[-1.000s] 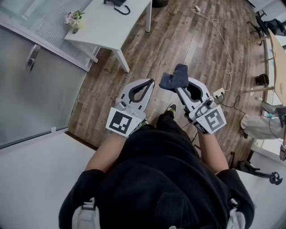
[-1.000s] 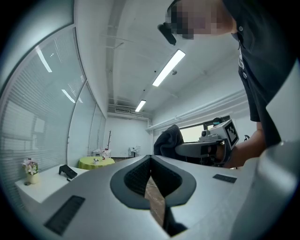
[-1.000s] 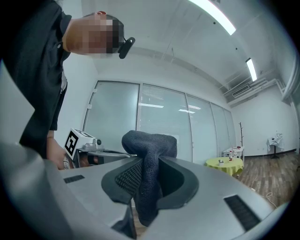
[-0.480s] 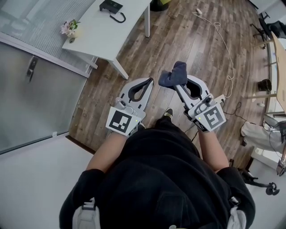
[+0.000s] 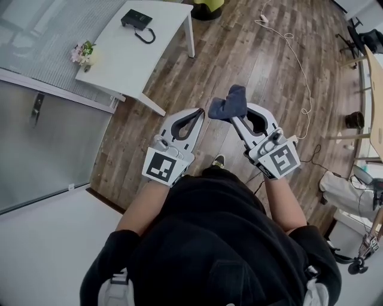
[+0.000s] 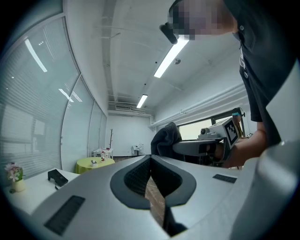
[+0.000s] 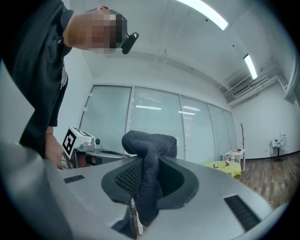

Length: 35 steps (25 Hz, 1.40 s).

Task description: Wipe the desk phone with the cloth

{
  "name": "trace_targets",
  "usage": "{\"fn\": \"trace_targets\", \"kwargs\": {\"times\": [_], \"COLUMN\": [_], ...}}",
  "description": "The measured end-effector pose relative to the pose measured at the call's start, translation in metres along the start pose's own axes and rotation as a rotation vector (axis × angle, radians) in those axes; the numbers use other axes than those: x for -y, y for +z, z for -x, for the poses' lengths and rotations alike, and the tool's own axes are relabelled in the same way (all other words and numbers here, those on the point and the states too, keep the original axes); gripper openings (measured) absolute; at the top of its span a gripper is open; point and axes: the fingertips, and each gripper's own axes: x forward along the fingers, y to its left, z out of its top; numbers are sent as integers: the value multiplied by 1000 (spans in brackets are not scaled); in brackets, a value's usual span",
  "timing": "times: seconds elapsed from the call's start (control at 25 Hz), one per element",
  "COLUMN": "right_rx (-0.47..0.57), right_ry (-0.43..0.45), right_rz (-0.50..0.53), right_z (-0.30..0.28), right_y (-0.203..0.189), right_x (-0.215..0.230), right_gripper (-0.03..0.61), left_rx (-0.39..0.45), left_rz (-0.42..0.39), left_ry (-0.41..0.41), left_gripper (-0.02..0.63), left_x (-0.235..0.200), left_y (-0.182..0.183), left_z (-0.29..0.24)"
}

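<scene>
A black desk phone point(image 5: 137, 20) with a curly cord lies on the white table point(image 5: 119, 60) at the upper left of the head view, far ahead of both grippers; it also shows small in the left gripper view as the desk phone point(image 6: 57, 176). My right gripper point(image 5: 230, 116) is shut on a dark blue cloth point(image 5: 228, 103), which bulges out above the jaws as the cloth point(image 7: 149, 154). My left gripper point(image 5: 201, 112) is shut with nothing in it; its jaws meet at the tips point(image 6: 150, 157). Both are held at waist height over the wooden floor.
A small vase of flowers point(image 5: 82, 54) stands at the table's near-left corner. A glass partition point(image 5: 42, 131) runs along the left. A white cable point(image 5: 293, 48) trails across the floor to a socket on the right. A yellow-green round table point(image 5: 208, 7) stands beyond the white table.
The view has shifted forward: the white table and phone have come further into the picture and lower. Both grippers keep the same pose, the cloth still clamped in the right one.
</scene>
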Motion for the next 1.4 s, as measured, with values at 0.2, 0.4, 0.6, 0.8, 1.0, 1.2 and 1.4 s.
{"fn": "trace_targets", "kwargs": {"times": [0.2,0.4,0.6,0.8,1.0,1.2,1.4], "right_rx": [-9,-14,-5,-4,-24,-20,-18], "right_ry": [14,32,27,25,16,11,10], "right_rz": [10,12,4,6,12,19,26], "right_z": [10,8,-1,-26,-64,-110,-159], "right_y": [2,1,-2,-9,-16,-15,-19], "right_x": [42,64,84,107,130,153,171], "right_gripper": [89,89,89,87,89,88,88], "left_rx": [-37,-20,-24,-10,-31,5,24], "left_rz": [-4,-10,-6,-9,-1,1,9], "left_ry": [18,41,60,57,42,30,31], "left_gripper": [9,9,10,10,9,9,9], "left_x": [7,4,-12,-42,-83,-130,-183], "left_y": [0,5,5,0,-8,-5,-1], "left_z": [-41,-66,-83,-103,-122,-143,-157]}}
